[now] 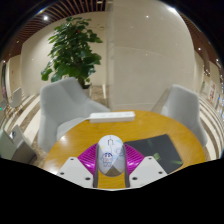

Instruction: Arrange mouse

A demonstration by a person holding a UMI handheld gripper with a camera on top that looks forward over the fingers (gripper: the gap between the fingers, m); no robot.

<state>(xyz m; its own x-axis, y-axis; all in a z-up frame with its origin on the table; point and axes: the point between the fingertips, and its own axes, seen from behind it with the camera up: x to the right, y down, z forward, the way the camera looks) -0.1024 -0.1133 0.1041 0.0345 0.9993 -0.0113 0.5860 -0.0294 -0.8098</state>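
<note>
A white computer mouse point(110, 155) sits between my gripper's two fingers, above the round wooden table point(80, 135). The magenta pads point(89, 157) press against both of its sides. My gripper point(111, 166) is shut on the mouse and holds it over the table's near part. A dark mouse mat point(152, 148) lies on the table just to the right of the mouse, beside the right finger.
A white keyboard point(111, 116) lies at the far side of the table. Two grey chairs point(62, 100) point(183, 105) stand behind the table, left and right. A large green plant point(72, 50) stands behind the left chair.
</note>
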